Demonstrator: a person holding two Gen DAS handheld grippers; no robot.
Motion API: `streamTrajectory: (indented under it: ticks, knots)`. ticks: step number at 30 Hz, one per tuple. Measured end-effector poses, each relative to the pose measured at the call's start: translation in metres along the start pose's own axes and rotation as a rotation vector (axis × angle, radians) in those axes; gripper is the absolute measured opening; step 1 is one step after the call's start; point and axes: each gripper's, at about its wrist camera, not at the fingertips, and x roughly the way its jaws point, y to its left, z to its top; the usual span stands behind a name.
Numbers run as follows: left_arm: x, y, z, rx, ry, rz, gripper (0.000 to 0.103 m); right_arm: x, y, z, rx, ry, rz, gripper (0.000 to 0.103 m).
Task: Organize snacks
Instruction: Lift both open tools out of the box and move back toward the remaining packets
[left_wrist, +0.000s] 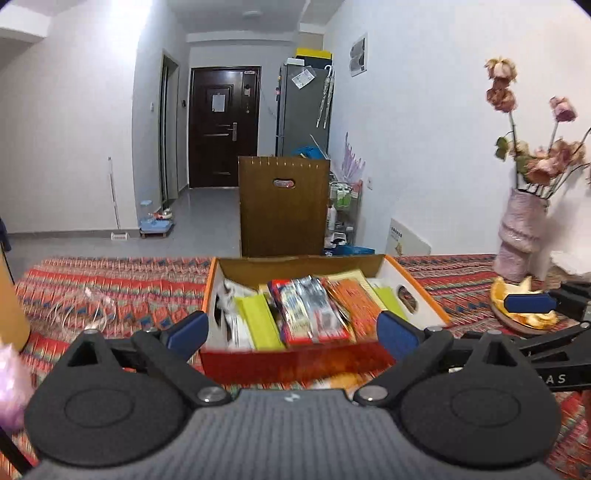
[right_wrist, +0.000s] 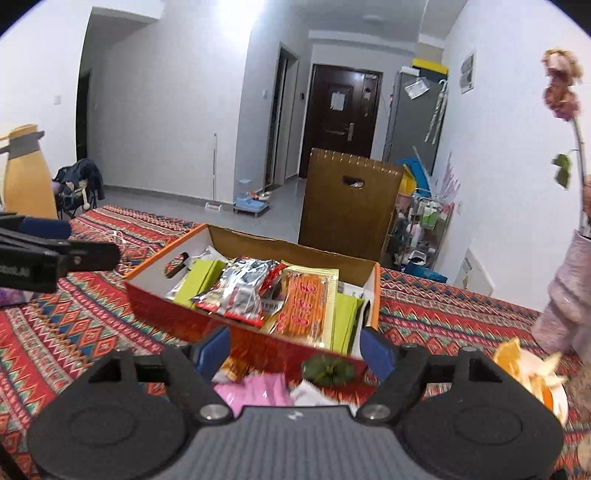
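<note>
Patterned tablecloth (left_wrist: 122, 284), snack box (right_wrist: 159, 306) at centre, packets (left_wrist: 310, 314) inside. Left gripper (left_wrist: 293, 332) spread wide, empty, at box's near wall. Right gripper (right_wrist: 295, 350) likewise spread, empty.

- Left tongs (left_wrist: 291, 328): two blue rectangular pads (left_wrist: 187, 329) on matte black linkage arms.
- Each arm pivots on a silver round screw and ends in a broad black rounded housing with a pressed-in circle.
- A triangular cut-out sits at the top of each housing, capped by a small grey stud.
- Grey ribbed body in the middle, with a small white logo.
- Right tongs (right_wrist: 295, 350): same build, blue pads (right_wrist: 213, 349), black arms, silver screws, grey ribbed body.
- White lettering runs along an arm, too cropped to read.
</note>
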Motion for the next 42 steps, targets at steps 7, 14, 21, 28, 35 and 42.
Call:
streamTrajectory:
  ticks: [7,14,21,28,35,42]
  knots:
    - [-0.08,-0.008,-0.048,0.015,-0.043,0.014,0.101,-0.07,0.02,-0.045,0.014,-0.03,0.017,0.077]
    - [-0.144,0.001,-0.095,-0.037,-0.043,0.034,0.102,-0.131,0.039,-0.091,0.018,-0.057,0.05,0.083]
    - [-0.179,0.006,-0.135,-0.097,-0.013,0.033,0.102,-0.166,0.045,-0.135,0.068,-0.037,0.052,0.085]
    - [-0.191,-0.006,-0.159,-0.092,0.034,0.023,0.102,-0.179,0.045,-0.174,0.108,0.012,0.043,0.085]
    - [-0.189,-0.021,-0.17,-0.063,0.068,0.0,0.102,-0.177,0.045,-0.194,0.129,0.049,0.045,0.085]
    - [-0.172,-0.027,-0.168,-0.05,0.093,-0.008,0.102,-0.169,0.035,-0.199,0.156,0.064,0.037,0.085]
